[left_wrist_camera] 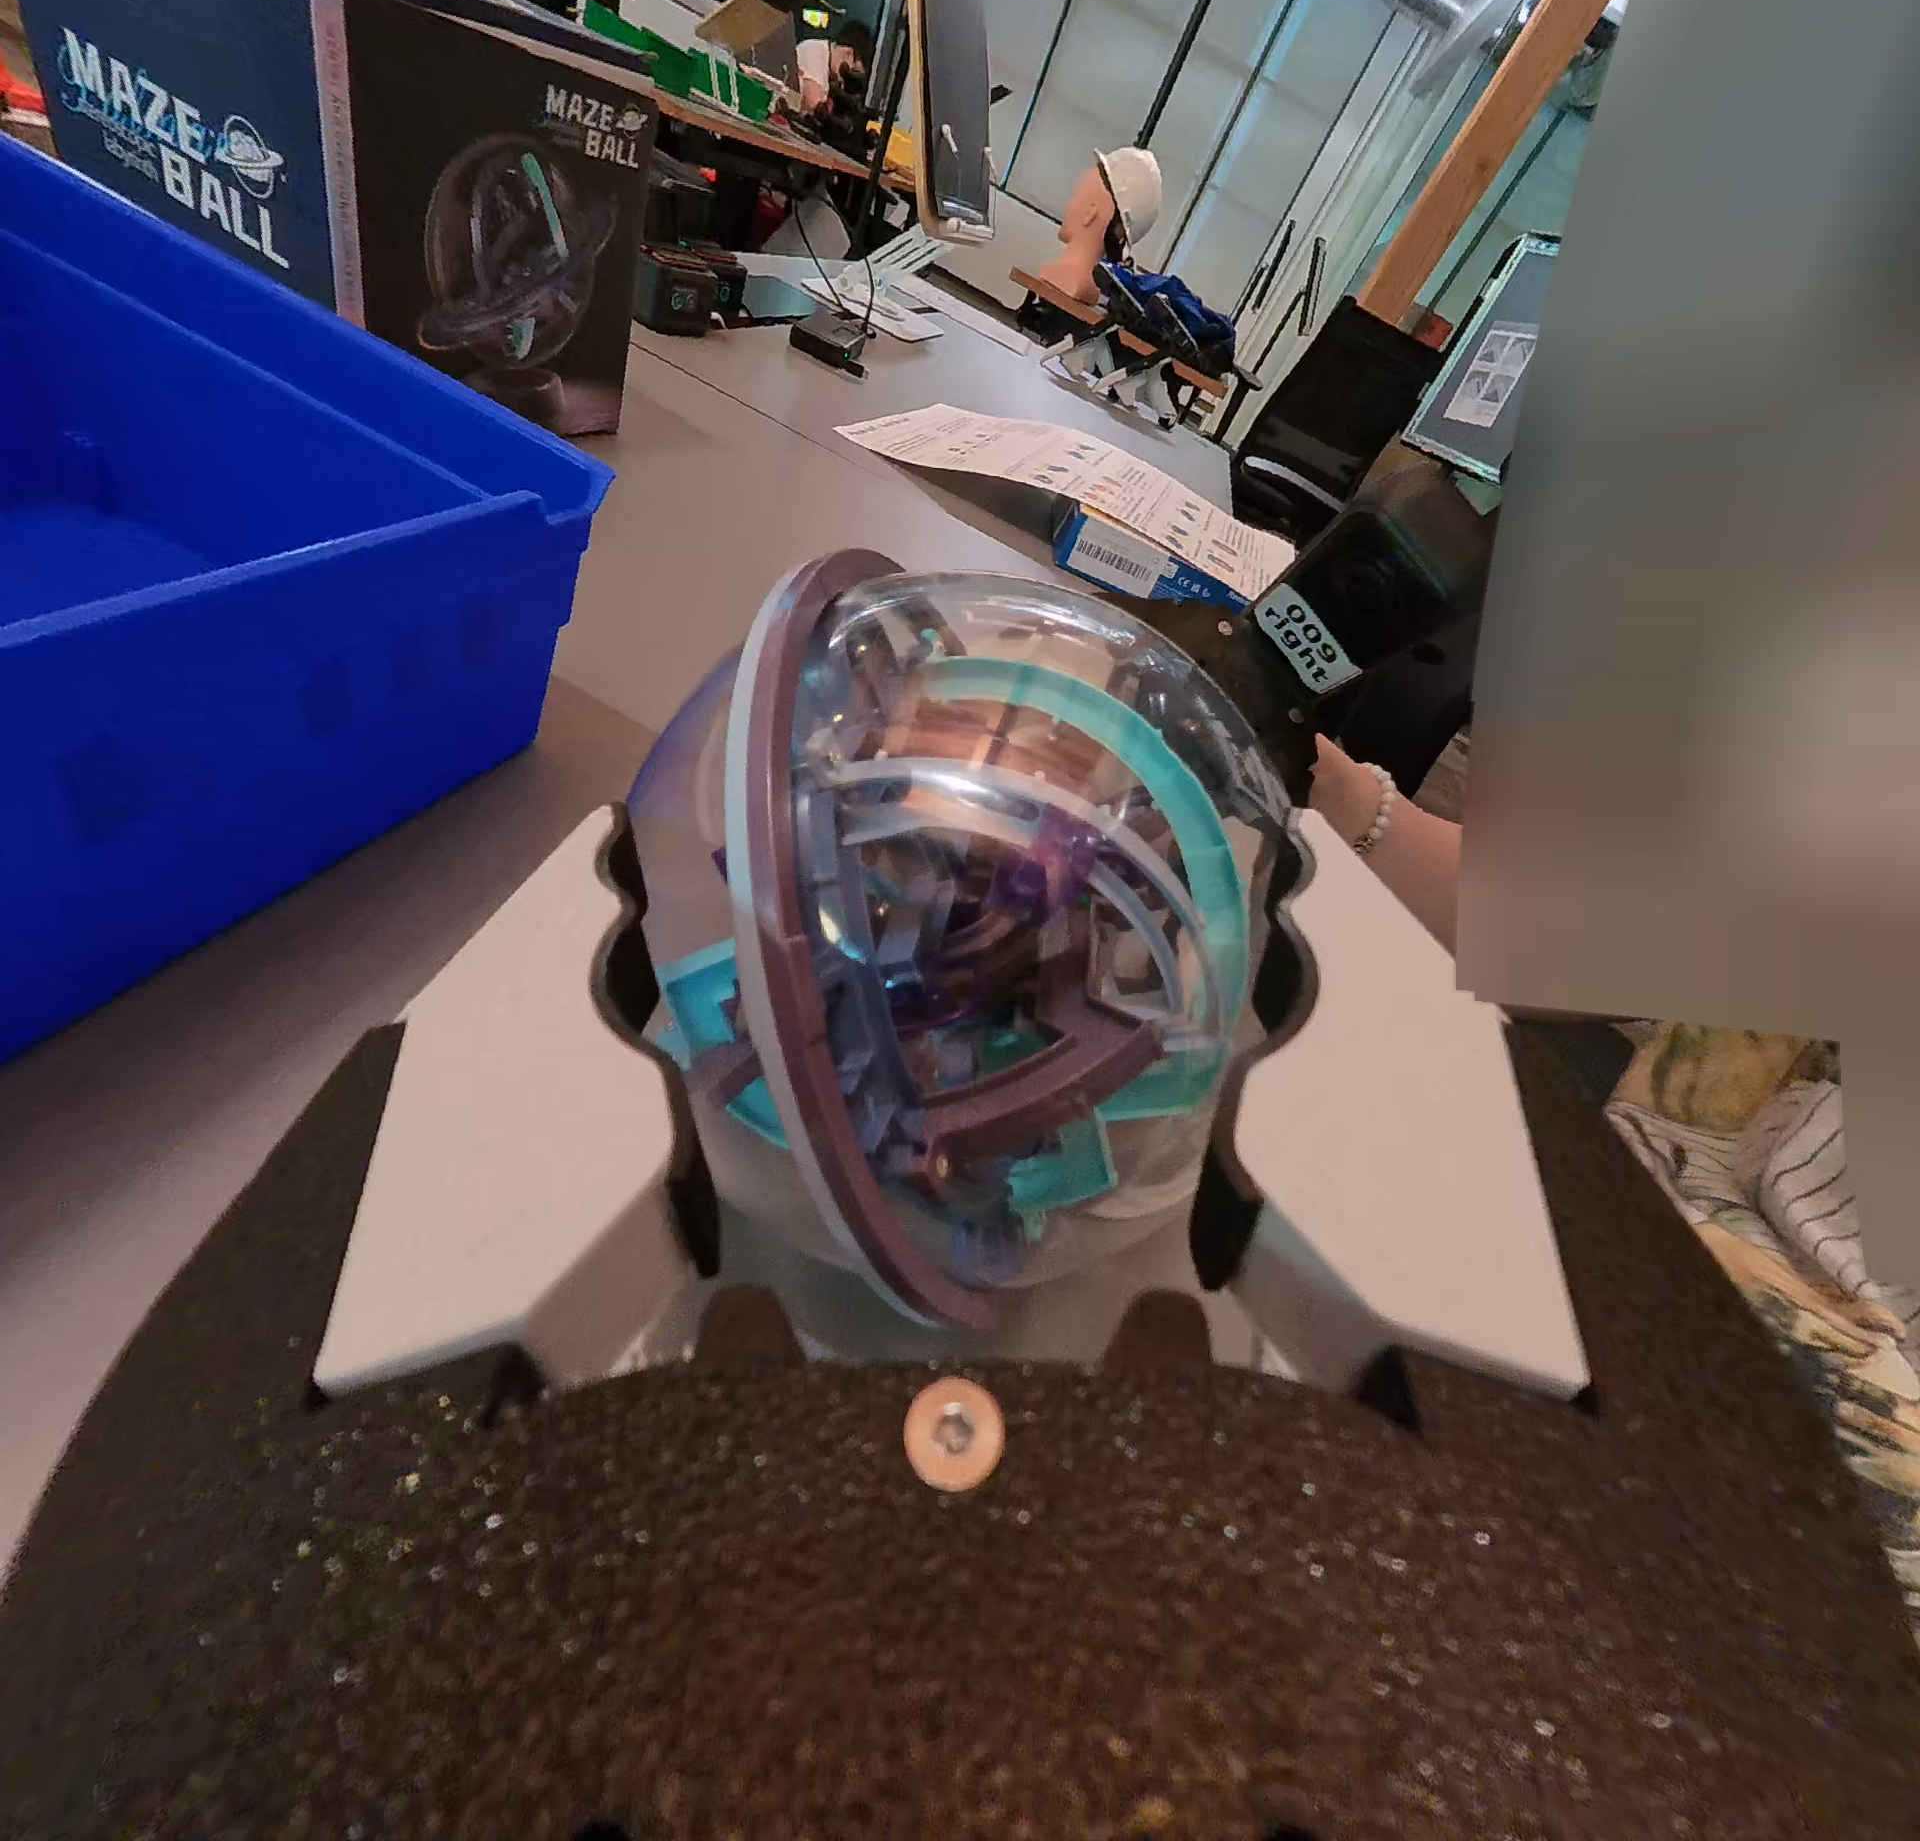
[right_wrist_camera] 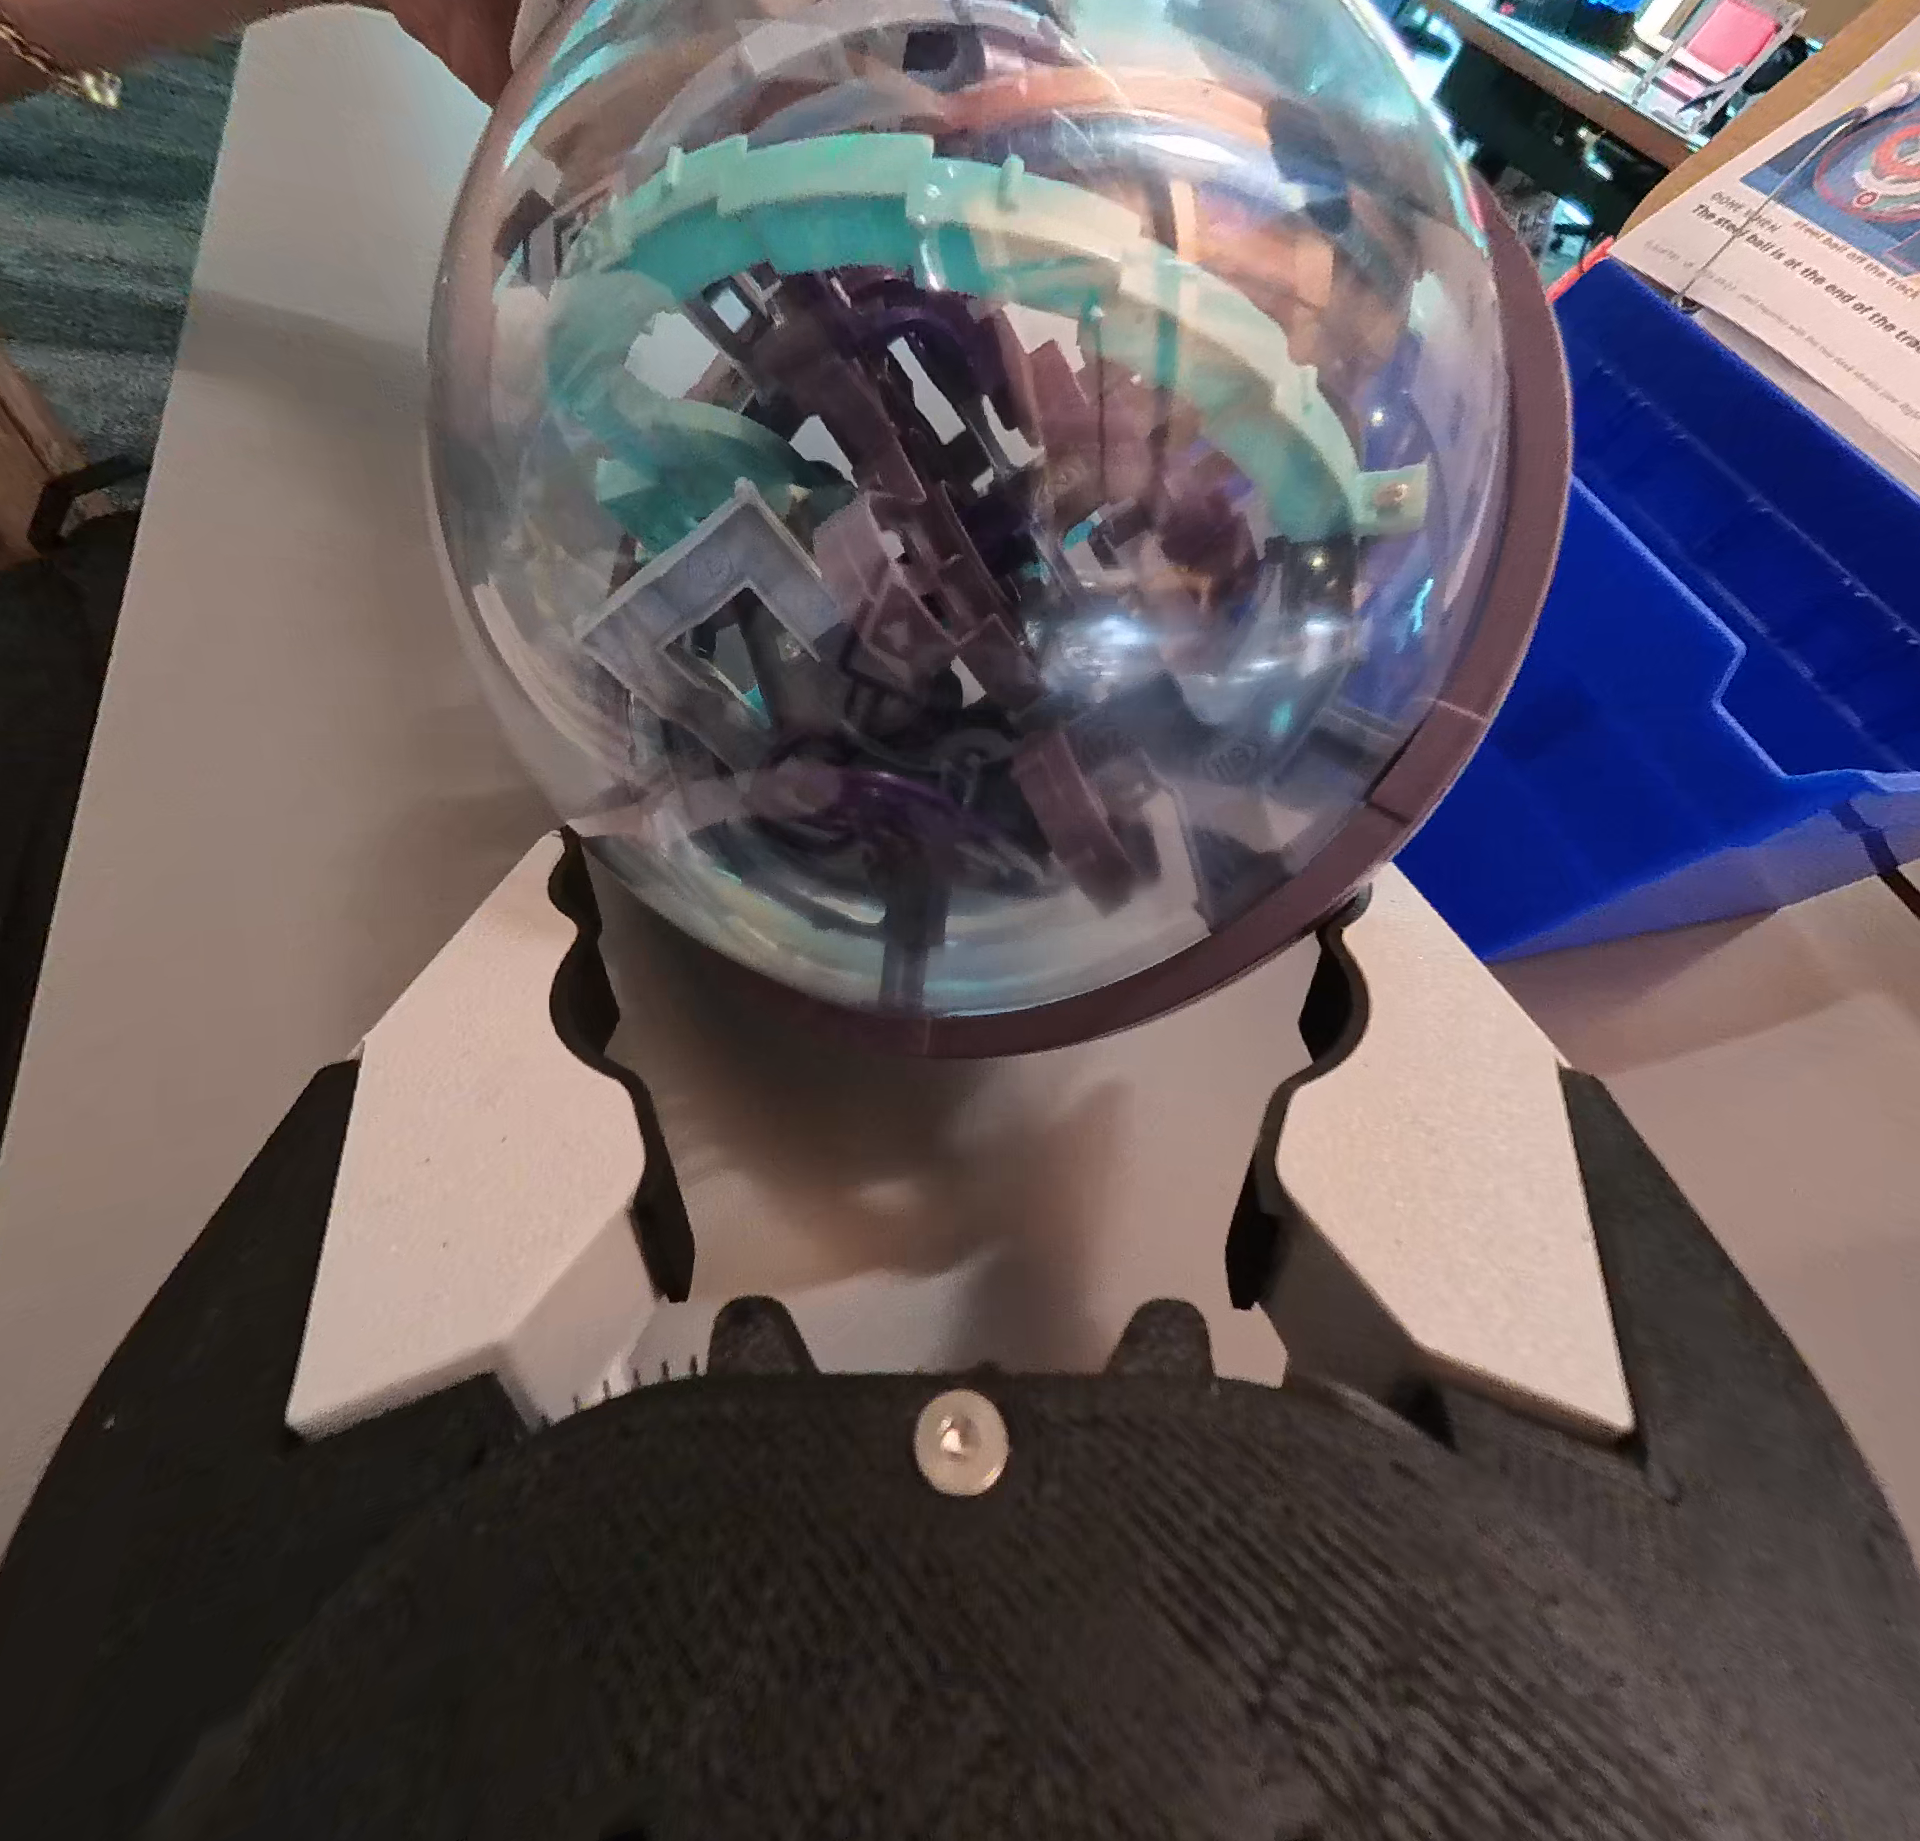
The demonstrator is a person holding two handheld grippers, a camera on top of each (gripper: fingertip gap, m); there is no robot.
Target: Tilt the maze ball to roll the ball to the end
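Note:
The maze ball (left_wrist_camera: 966, 939) is a clear sphere with teal, purple and grey tracks inside and a purple ring around its middle. It is held off the grey table (left_wrist_camera: 727, 461) between both grippers. My left gripper (left_wrist_camera: 951, 830) is shut on it, with its black pads against the ball's two sides. My right gripper (right_wrist_camera: 956, 877) grips the ball (right_wrist_camera: 977, 482) at its fingertips from the opposite side. Its black body also shows in the left wrist view (left_wrist_camera: 1351, 628) behind the ball. I cannot pick out the small steel ball among the tracks.
A blue plastic bin (left_wrist_camera: 260, 596) stands just left of the ball and shows in the right wrist view (right_wrist_camera: 1714, 648) too. The dark maze ball box (left_wrist_camera: 488, 212) stands behind it. A printed sheet (left_wrist_camera: 1039, 461) lies farther back. A person's hand (left_wrist_camera: 1392, 835) holds the right gripper.

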